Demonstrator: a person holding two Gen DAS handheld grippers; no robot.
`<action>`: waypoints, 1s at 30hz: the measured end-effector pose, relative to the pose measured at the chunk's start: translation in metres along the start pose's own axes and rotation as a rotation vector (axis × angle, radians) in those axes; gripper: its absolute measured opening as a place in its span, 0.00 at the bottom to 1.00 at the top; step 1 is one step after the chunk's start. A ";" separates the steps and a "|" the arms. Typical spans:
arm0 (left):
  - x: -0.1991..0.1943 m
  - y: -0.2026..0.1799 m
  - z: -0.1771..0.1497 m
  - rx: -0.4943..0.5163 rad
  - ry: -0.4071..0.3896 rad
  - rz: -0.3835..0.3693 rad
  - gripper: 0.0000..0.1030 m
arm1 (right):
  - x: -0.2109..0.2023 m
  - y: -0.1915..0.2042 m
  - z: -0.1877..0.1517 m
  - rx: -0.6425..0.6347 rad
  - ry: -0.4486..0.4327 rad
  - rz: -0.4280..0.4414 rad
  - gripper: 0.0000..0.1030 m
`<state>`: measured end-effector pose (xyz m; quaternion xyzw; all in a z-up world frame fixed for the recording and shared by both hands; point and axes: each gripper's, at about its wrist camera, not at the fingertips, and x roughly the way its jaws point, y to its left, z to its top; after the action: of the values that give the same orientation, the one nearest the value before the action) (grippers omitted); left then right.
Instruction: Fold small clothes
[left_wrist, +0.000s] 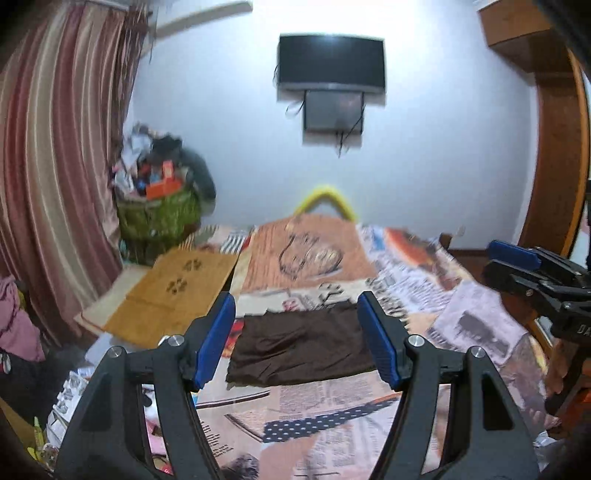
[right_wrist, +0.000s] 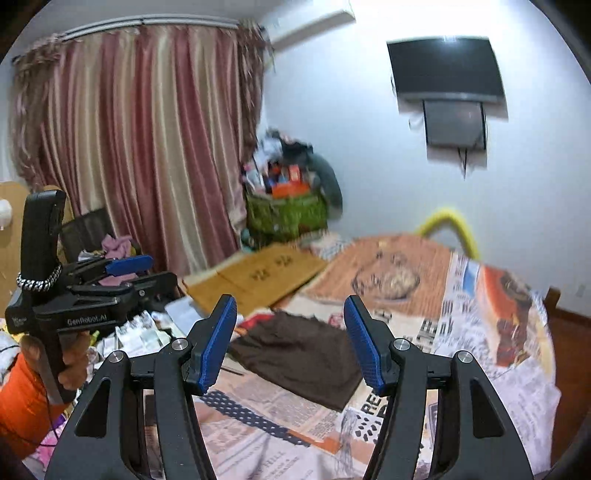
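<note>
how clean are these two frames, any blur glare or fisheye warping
Left wrist view: motion blur smears the bedspread and the basket; glare whitens the wall above the tv; the curtain bows. Right wrist view: similar blur, the brown cloth soft-edged, black vignette corners.

brown cloth (left_wrist: 301, 345) | folded flat rectangle, slightly wrinkled | lying on printed bedspread (left_wrist: 332, 417)

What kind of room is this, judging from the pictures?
Most likely a bedroom in a home. A bed with a patterned bedsheet fills the foreground, a television hangs on the wall, and a striped curtain covers one side.
</note>
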<state>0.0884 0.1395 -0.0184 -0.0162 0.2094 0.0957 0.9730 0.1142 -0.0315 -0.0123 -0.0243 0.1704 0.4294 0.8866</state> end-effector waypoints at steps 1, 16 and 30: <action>-0.011 -0.005 0.000 0.009 -0.025 0.001 0.66 | -0.007 0.004 0.001 -0.004 -0.022 -0.001 0.55; -0.116 -0.031 -0.018 -0.019 -0.234 0.071 1.00 | -0.070 0.036 -0.004 0.030 -0.209 -0.122 1.00; -0.129 -0.030 -0.025 -0.037 -0.242 0.077 1.00 | -0.077 0.047 -0.010 0.016 -0.203 -0.168 1.00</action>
<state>-0.0310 0.0852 0.0119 -0.0142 0.0893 0.1381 0.9863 0.0309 -0.0612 0.0075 0.0122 0.0808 0.3523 0.9323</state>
